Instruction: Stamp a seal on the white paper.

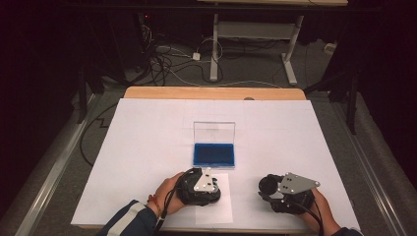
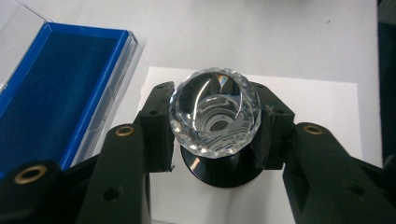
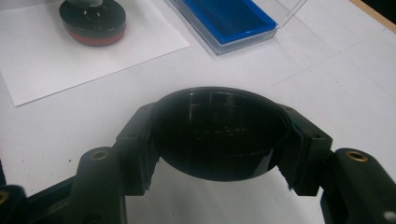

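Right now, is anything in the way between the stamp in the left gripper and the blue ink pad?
Nothing visible. The left gripper holds the stamp by its clear faceted handle, standing on the paper sheet. The ink pad lies open just beside it with its clear lid raised, and only bare paper and table lie between them.

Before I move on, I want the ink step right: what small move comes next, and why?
Probably lift the stamp with the left tool and carry it toward the blue ink pad. The tool is shut on the stamp's clear knob, the base rests on the paper, the case stands open beside it, and the right tool holds the black cap.
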